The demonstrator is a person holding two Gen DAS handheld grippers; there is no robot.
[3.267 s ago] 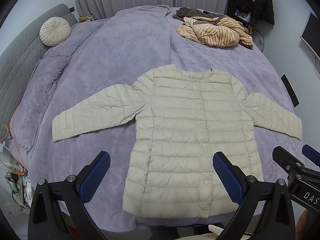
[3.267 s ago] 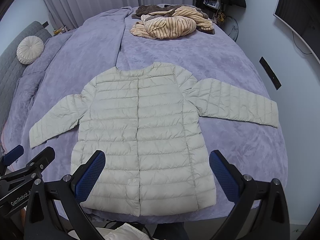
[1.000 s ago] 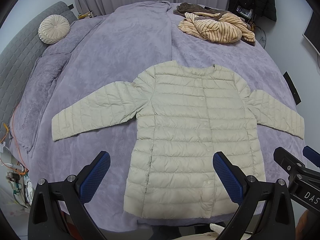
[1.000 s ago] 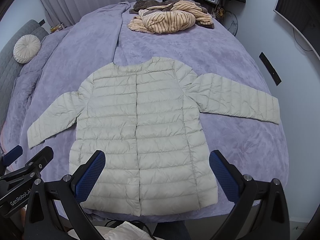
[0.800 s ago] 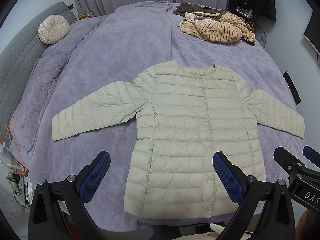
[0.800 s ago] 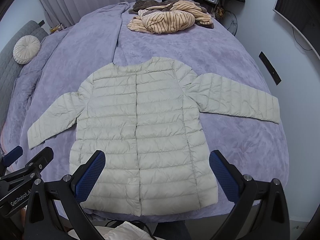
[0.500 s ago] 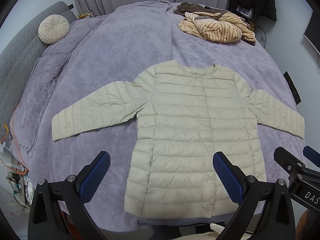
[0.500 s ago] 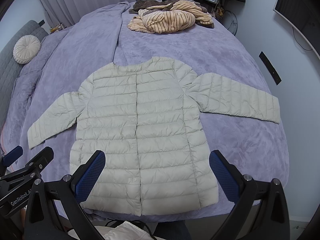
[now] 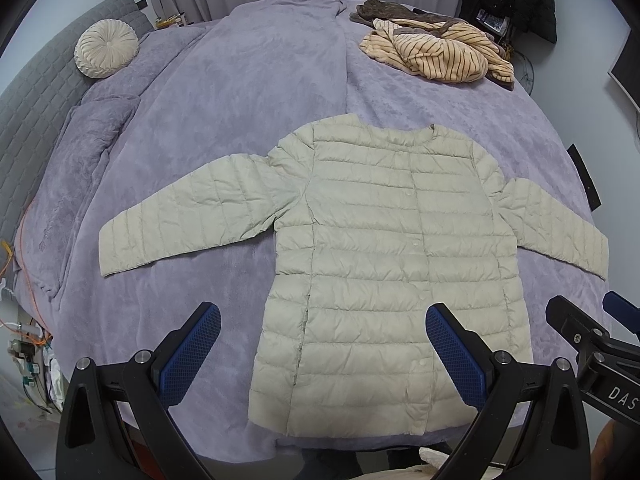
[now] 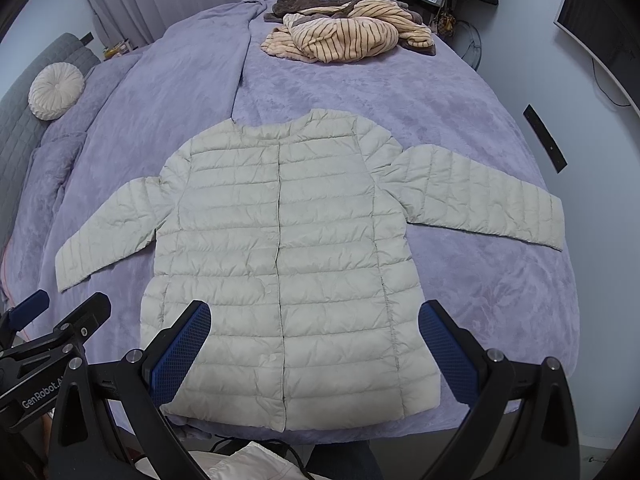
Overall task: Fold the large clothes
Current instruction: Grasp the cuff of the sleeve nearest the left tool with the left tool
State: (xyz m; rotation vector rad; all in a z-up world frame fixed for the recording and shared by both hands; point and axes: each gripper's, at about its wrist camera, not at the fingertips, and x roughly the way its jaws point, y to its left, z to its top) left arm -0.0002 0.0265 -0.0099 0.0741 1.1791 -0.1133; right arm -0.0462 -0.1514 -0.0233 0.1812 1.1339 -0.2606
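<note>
both tongs hang spread wide and hold nothing: my left gripper (image 9: 320, 352) hovers over the near hem, my right gripper (image 10: 314, 350) beside it above the same hem, neither touching cloth. i judge they sit back here so i can take in the whole garment before committing to a first grab.

just beyond the fingertips lies the puffer jacket (image 9: 384, 264), pale green-grey, front up, snaps closed, flat on the purple bedspread (image 9: 240, 92). its hem reaches the near edge of the bed and its collar points away from me. the 2 sleeves are spread outward, the left sleeve (image 9: 188, 212) and the right sleeve (image 10: 480, 196) each lying clear of the body, which i take as laid out ready for folding. no fold is made yet.

farther off, well apart from the jacket, a heap of striped clothes (image 10: 344, 40) waits near the far edge, and a round cushion (image 9: 106, 48) rests by the grey headboard (image 9: 28, 120).
</note>
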